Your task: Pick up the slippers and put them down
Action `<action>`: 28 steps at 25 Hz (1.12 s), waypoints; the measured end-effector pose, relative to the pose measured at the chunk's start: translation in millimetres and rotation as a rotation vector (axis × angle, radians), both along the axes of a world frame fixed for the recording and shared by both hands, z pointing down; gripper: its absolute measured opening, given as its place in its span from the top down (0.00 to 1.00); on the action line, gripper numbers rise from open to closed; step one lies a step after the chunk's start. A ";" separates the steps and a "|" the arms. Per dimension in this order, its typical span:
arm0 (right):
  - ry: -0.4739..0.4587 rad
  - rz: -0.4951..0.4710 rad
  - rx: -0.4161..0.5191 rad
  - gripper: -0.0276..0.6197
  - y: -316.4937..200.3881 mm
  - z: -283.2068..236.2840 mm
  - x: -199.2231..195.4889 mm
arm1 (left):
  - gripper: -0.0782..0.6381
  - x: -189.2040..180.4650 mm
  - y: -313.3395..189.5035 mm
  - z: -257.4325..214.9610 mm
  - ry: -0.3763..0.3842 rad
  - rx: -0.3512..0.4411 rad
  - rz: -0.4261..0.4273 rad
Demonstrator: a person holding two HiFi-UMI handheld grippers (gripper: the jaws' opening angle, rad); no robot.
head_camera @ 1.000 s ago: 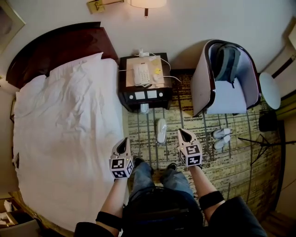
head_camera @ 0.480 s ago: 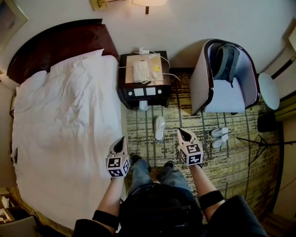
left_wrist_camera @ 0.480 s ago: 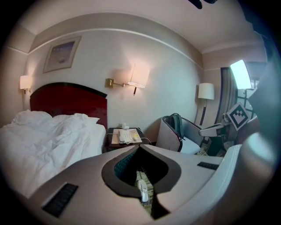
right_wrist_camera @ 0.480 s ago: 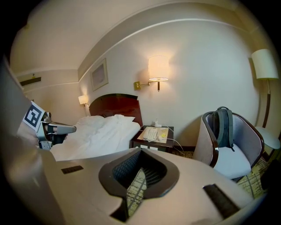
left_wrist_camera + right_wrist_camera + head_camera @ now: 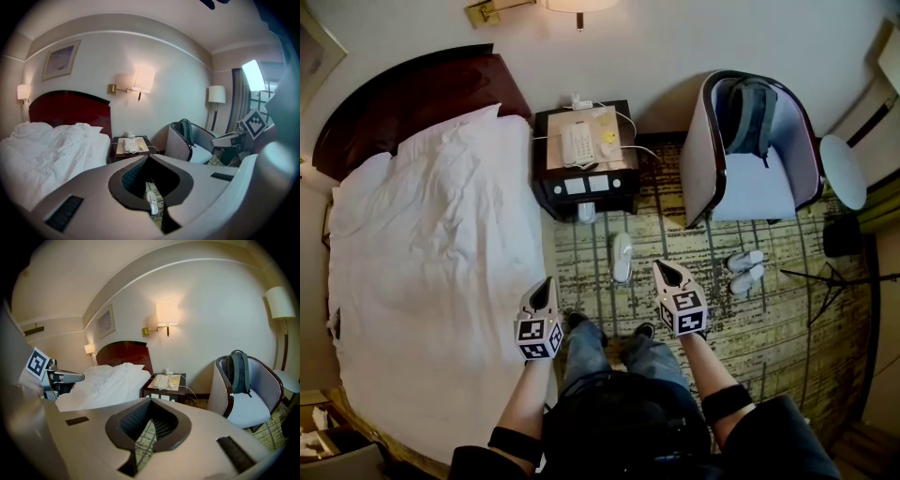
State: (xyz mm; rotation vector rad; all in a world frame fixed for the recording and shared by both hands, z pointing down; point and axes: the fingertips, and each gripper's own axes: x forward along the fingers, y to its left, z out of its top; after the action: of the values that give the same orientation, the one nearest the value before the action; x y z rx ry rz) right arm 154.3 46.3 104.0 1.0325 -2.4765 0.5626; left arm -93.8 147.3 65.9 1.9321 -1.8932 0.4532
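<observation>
White bed linen (image 5: 431,262): creased matt cloth. Dark red arched headboard (image 5: 412,89): polished wood, slight gloss. Dark bedside surface (image 5: 546,150): lacquered wood, smooth. Cream telephone (image 5: 578,143): smooth plastic. Green-and-cream patterned carpet (image 5: 778,328): matt woven pile. Grey tub armchair (image 5: 759,197): matt cloth upholstery, glossy dark trim. Single white slipper (image 5: 622,257): soft matt fabric.

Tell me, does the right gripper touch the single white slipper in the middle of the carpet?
Apart. The head view shows a strip of carpet between the right gripper and the slipper. The right gripper view shows its jaws shut on nothing.
</observation>
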 end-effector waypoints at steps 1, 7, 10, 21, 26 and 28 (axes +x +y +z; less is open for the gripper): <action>-0.003 -0.002 -0.003 0.95 0.4 0.6 0.3 | 0.89 2.0 0.0 -0.4 -0.001 -0.001 -0.002; -0.015 -0.024 -0.014 0.95 4.9 3.7 -5.4 | 0.89 0.8 2.9 -2.0 -0.005 0.002 -0.022; -0.018 -0.013 -0.018 0.95 5.0 2.2 -9.9 | 0.89 -5.8 2.9 -2.2 -0.009 -0.002 -0.014; -0.029 0.076 -0.011 0.95 -2.1 4.9 -58.2 | 0.89 -46.2 -24.8 15.8 0.004 -0.006 0.076; -0.033 0.121 0.002 0.95 -8.8 12.6 -77.3 | 0.89 -56.3 -28.3 35.8 0.007 -0.017 0.130; -0.033 0.138 0.002 0.95 -15.8 20.5 -79.4 | 0.89 -59.3 -30.8 44.1 0.011 -0.022 0.131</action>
State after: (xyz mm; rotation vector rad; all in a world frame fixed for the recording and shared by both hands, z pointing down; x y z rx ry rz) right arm 74.9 30.6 124.5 1.2114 -2.4477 0.6238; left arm -153.2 116.5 110.0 2.0475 -1.7544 0.4982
